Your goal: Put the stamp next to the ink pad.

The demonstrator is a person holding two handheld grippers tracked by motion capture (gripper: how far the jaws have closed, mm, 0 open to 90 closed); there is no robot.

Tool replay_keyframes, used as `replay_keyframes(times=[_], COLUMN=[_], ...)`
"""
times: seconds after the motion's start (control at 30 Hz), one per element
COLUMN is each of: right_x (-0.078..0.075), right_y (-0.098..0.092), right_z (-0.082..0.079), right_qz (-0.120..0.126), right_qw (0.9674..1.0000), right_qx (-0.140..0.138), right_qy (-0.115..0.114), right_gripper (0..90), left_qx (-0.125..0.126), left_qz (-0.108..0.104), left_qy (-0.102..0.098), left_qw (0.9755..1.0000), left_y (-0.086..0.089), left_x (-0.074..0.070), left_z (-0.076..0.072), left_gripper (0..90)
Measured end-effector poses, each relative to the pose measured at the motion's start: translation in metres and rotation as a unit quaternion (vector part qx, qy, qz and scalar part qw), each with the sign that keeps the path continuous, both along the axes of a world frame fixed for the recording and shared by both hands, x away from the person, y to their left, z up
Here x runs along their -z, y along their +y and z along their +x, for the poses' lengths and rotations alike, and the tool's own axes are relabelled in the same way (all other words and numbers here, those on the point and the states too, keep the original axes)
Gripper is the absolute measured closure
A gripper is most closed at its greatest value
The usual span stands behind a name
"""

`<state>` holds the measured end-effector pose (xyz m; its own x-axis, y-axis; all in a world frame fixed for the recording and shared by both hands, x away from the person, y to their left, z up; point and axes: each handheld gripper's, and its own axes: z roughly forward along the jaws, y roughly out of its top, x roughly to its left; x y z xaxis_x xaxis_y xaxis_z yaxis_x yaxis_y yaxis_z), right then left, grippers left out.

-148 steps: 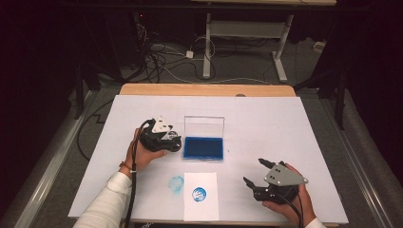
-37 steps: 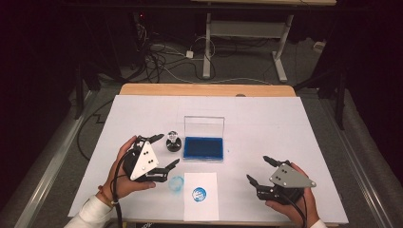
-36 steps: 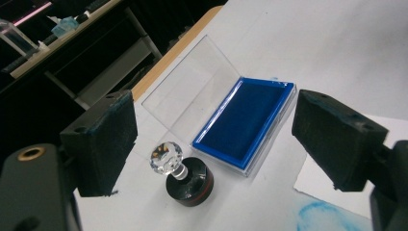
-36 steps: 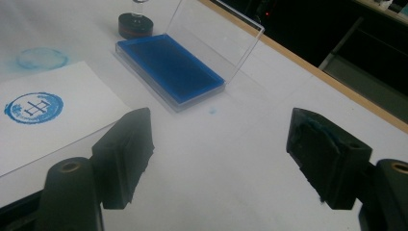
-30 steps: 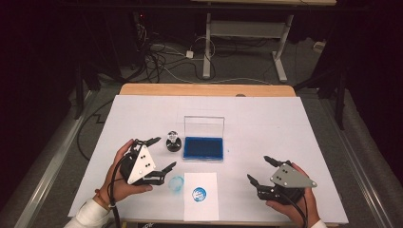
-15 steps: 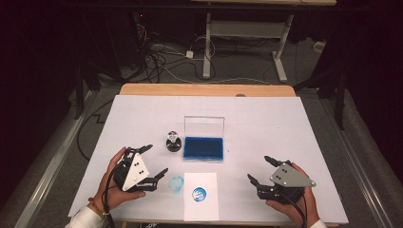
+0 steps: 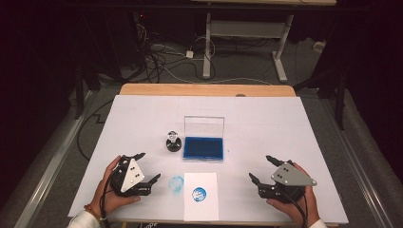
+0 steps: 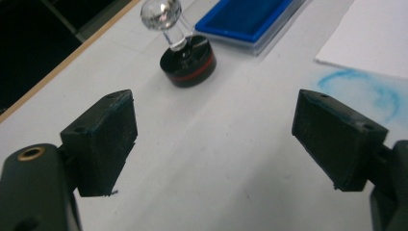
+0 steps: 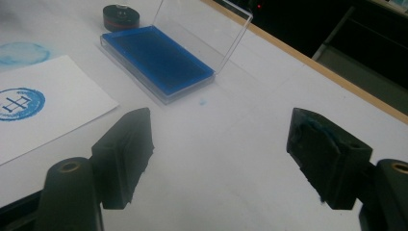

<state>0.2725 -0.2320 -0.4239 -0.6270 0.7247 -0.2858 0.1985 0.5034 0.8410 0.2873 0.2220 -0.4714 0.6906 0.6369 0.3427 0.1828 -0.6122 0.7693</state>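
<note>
A stamp (image 7: 173,141) with a clear round knob and a black base stands upright on the white table, just left of the blue ink pad (image 7: 203,148), whose clear lid is raised. Nearer the front lies a white paper (image 7: 201,195) bearing a round blue print. My left gripper (image 7: 148,166) rests low at the front left, open and empty; its view has the stamp (image 8: 187,60) ahead of the jaws and apart from them. At the front right my right gripper (image 7: 260,167) is open and empty, aimed toward the ink pad (image 9: 156,57).
A blue ink ring (image 7: 176,184) marks the table beside the paper's left edge, close to my left gripper's inner jaw. The table's wooden back edge (image 7: 204,90) lies beyond the pad. Cables and a desk frame stand on the dark floor behind.
My left gripper has drawn back from the stamp toward the front left and sunk to the table. The stamp stays standing by the pad. The right gripper has not moved.
</note>
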Motion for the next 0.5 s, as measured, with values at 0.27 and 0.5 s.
replay_keyframes(times=[0.27,0.5], right_x=[0.0011,0.0011], right_y=[-0.0018,-0.0022], right_z=[0.0005,-0.0007], right_qz=[0.001,-0.001], right_qw=[1.0,1.0], right_qx=[0.002,0.0], right_qy=[0.0,-0.002], right_gripper=[24.7,24.6], left_qx=[-0.018,-0.015], left_qz=[-0.004,0.001], left_qy=[0.025,0.027], left_qw=[0.9995,0.9995], left_y=[0.0112,0.0079], left_x=[0.008,0.0075], left_z=[-0.0083,-0.0066], left_gripper=[15.5,15.5])
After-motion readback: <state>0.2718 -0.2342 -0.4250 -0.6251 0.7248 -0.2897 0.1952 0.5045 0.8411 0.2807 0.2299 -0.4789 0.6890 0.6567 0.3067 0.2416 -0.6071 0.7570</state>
